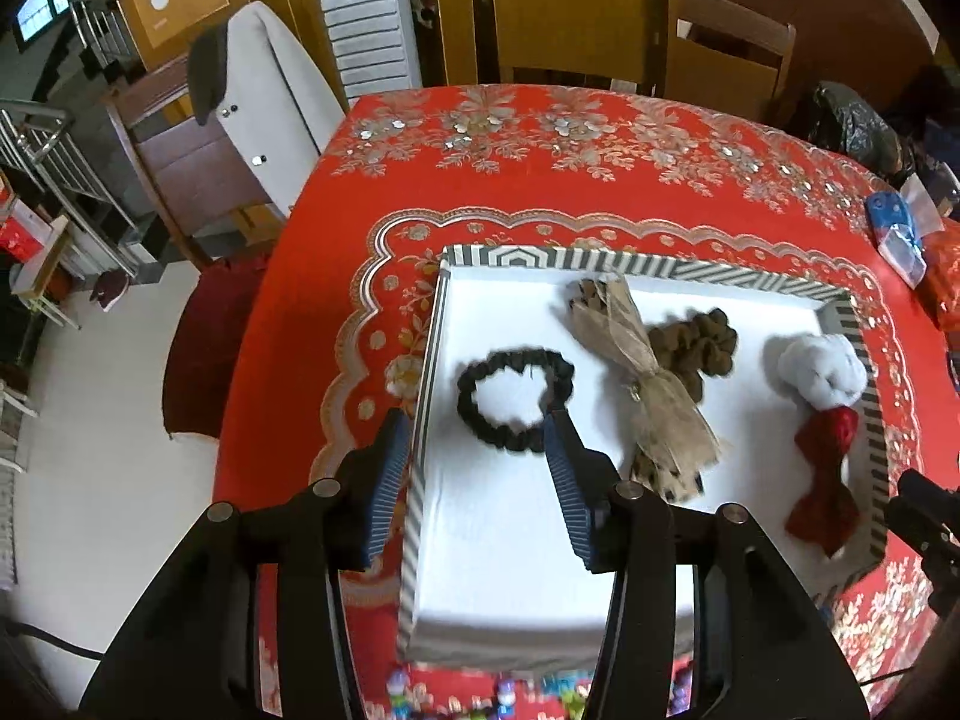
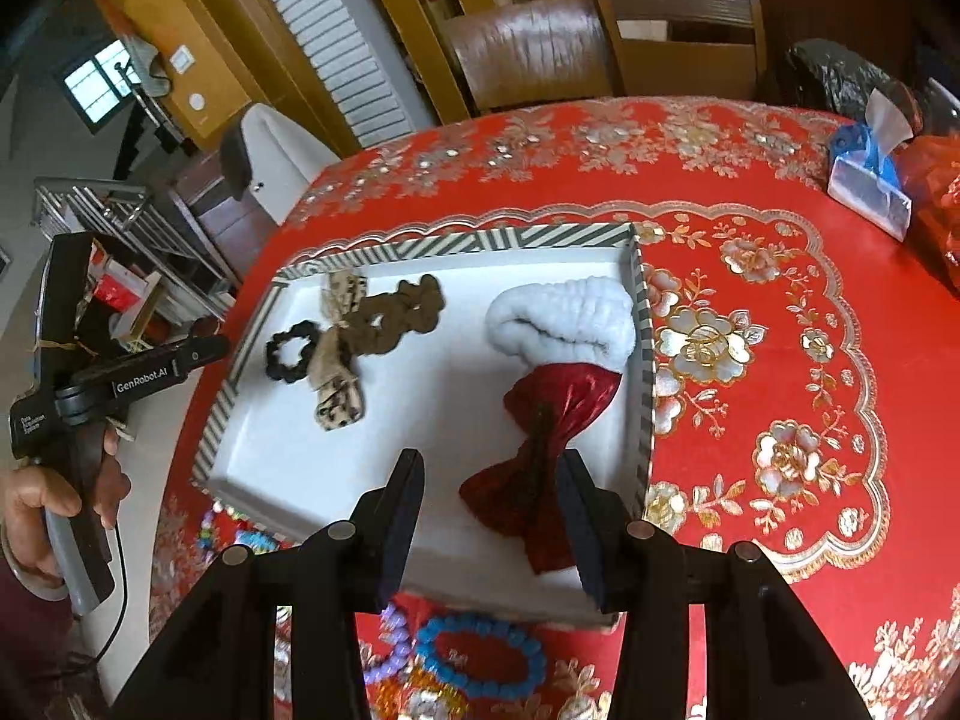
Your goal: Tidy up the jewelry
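With both tongs hovering empty above the striped-rim tray (image 1: 654, 267), risks noted as follows. Left gripper (image 1: 474, 474): jaws well apart, nothing between the pads, straddling the tray's left wall near the black scrunchie (image 1: 513, 399). Right gripper (image 2: 489, 525): jaws moderately apart, nothing clamped, poised over the lower lobe of the red velvet bow (image 2: 540, 456), no pad pressing on it. Inside the tray, left to right: black scrunchie, beige ribbon bow (image 1: 645, 384) lying partly across the brown scrunchie (image 1: 696, 348), white scrunchie (image 1: 822, 369) touching the red bow against the right wall. Still outside, on the red tablecloth (image 2: 780, 360) just below the tray's near edge: blue bead bracelet (image 2: 480, 654), purple bead bracelet (image 2: 393, 642), some further beads, partly hidden behind the gripper bodies. Likely next: fetch those bracelets. Possible failures: a finger catching the tray's near wall on descent and shoving the tray; bracelets touching, so two lifted together or one dragged; smooth beads slipping from flat pads; a drop landing on the soft items already placed.
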Tool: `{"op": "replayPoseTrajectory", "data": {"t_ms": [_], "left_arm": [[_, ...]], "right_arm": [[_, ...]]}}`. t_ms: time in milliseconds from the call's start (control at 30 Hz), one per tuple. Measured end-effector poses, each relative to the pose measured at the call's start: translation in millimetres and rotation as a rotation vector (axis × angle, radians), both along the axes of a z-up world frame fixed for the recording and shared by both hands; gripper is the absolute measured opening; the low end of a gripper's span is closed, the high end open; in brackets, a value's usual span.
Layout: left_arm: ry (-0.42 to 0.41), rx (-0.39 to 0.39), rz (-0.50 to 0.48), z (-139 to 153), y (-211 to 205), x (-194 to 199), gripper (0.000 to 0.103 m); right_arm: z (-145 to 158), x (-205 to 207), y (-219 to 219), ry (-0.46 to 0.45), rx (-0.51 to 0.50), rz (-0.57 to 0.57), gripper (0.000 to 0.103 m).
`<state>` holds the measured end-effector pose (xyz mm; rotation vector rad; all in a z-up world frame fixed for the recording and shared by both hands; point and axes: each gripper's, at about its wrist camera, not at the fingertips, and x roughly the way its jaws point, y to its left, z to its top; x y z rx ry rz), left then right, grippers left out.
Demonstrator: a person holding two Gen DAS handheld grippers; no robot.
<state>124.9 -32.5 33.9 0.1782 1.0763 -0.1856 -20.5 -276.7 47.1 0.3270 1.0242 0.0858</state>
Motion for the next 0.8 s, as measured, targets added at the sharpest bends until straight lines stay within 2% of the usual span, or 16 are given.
{"op": "replayPoseTrajectory", "data": {"t_ms": [167,467,800], "left_arm": [[-0.03,0.012,0.016,11,-1,-36,0.046],[-0.038,-0.01,0.047,23,-8,-107,0.047],[-0.045,-0.042,0.1,30,-11,-171,0.047]], "right_arm": [[9,-27,2,-0.021,0.004,0.012,0.044],[16,-83,4,-0.02,-0.032,0.04,0.044],[24,-125,11,-0.037,-0.037,0.089,0.046]]}}
